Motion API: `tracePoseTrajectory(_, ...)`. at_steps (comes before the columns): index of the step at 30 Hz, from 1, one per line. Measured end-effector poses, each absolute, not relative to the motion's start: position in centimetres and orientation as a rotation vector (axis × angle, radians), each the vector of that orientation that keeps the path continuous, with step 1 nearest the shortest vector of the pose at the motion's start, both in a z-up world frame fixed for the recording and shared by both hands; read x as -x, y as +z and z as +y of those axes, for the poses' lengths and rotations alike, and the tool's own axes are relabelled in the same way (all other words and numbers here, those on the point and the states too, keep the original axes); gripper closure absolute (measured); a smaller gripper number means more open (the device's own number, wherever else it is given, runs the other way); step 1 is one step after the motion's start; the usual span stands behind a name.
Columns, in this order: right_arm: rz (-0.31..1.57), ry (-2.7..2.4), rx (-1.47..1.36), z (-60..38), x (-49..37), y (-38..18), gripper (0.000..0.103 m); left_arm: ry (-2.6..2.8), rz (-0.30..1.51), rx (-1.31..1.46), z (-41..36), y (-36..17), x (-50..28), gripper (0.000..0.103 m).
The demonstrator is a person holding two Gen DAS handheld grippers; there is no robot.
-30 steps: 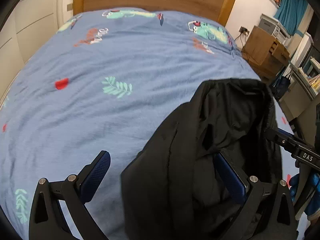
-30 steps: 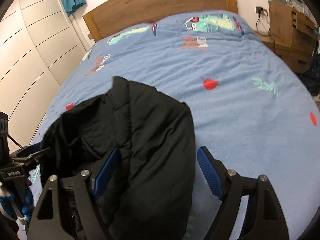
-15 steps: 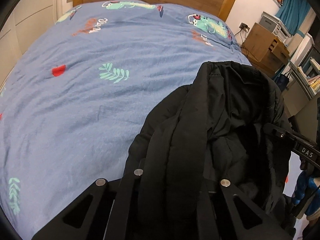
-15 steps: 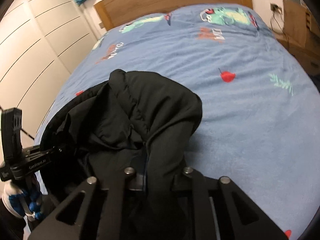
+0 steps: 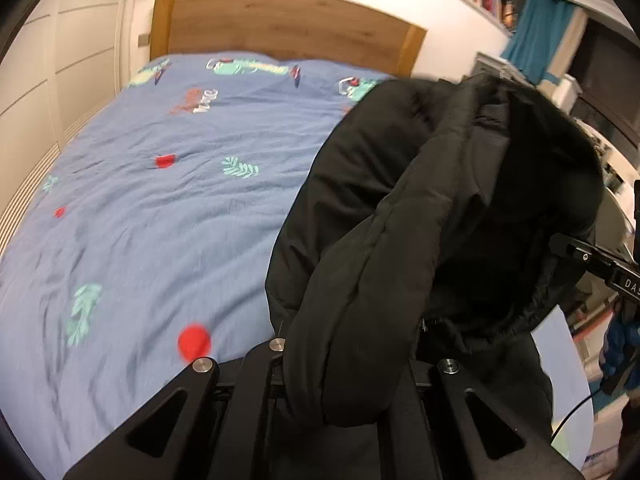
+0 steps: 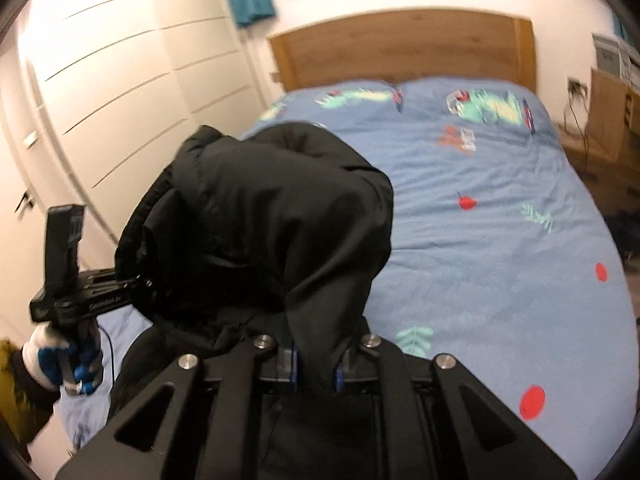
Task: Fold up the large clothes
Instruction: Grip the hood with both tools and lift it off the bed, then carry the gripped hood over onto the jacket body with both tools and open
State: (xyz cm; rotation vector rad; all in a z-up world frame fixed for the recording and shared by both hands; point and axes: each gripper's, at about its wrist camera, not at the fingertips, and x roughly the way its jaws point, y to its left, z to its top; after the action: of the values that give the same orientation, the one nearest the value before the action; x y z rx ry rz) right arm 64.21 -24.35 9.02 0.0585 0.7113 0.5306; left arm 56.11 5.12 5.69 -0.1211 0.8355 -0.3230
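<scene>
Both grippers were clamped on a black puffer jacket (image 5: 420,220), which hung bunched above the near edge of a bed's blue printed duvet (image 5: 160,220); the left gripper (image 5: 348,376) pinched a thick padded fold, its fingers hidden by fabric; the right gripper (image 6: 314,368) gripped a thinner fold between blue pads (image 6: 295,366); a gloved hand (image 6: 60,356) held the left tool.

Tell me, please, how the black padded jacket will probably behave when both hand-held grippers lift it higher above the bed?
The black padded jacket looks floppy: it droops in heavy folds over the left hand-held gripper. Its puffy quilting suggests it is bulky but fairly light. The smooth fabric pinched in the right hand-held gripper may slip, so the loose parts will probably swing above the bed.
</scene>
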Motion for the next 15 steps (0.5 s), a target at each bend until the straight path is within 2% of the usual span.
tracePoseTrajectory(4,0.644,0.547,-0.004,-24.9,-55.4,9.8,0.091,-0.342,0.803,0.128,5.5,5.8,-48.9,0.096)
tracePoseTrajectory(8,0.617,0.539,-0.020,-25.7,-48.8,8.7,0.091,-0.377,0.796,0.140,5.3,3.6,-42.0,0.096)
tracePoseTrajectory(15,0.733,0.494,-0.066,-26.8,-41.9,0.5,0.091,-0.374,0.822,0.236,5.6,-1.7,-37.6,0.095)
